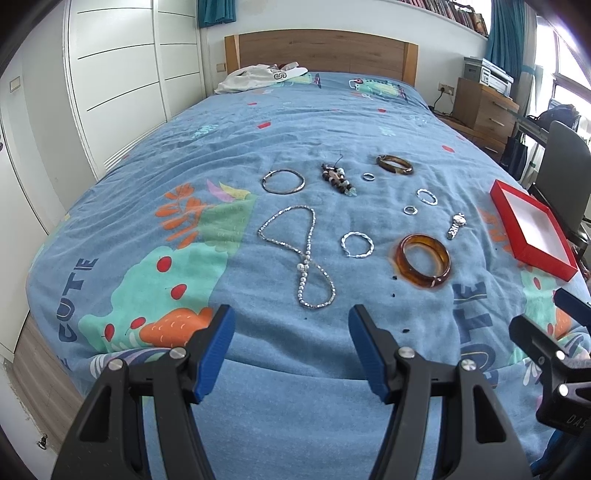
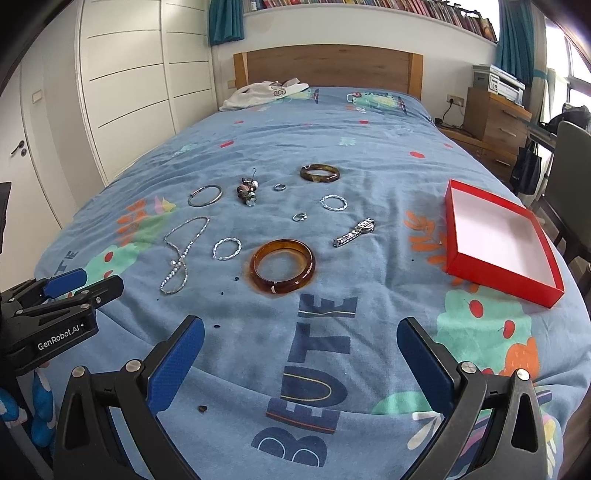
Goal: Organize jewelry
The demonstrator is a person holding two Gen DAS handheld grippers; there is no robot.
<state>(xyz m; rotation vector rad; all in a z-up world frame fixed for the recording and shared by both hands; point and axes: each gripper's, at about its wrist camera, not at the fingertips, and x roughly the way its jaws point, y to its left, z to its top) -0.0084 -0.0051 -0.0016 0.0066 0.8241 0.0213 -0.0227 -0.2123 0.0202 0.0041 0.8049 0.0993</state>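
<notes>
Left gripper (image 1: 291,325) and right gripper (image 2: 301,338) above the bed's (image 2: 369,147) near edge, jaws wide apart, holding nothing — jewelry spread mid-bed, amber bangle (image 2: 283,266) nearest, pearl necklace (image 1: 301,251) to its left, red box (image 2: 498,240) on the right.

the right claw (image 1: 561,321) is cut off by the left wrist view's right edge. book spines on the shelf (image 2: 369,5) are too small to read. 2 small rings (image 2: 279,187) show no detail.
</notes>
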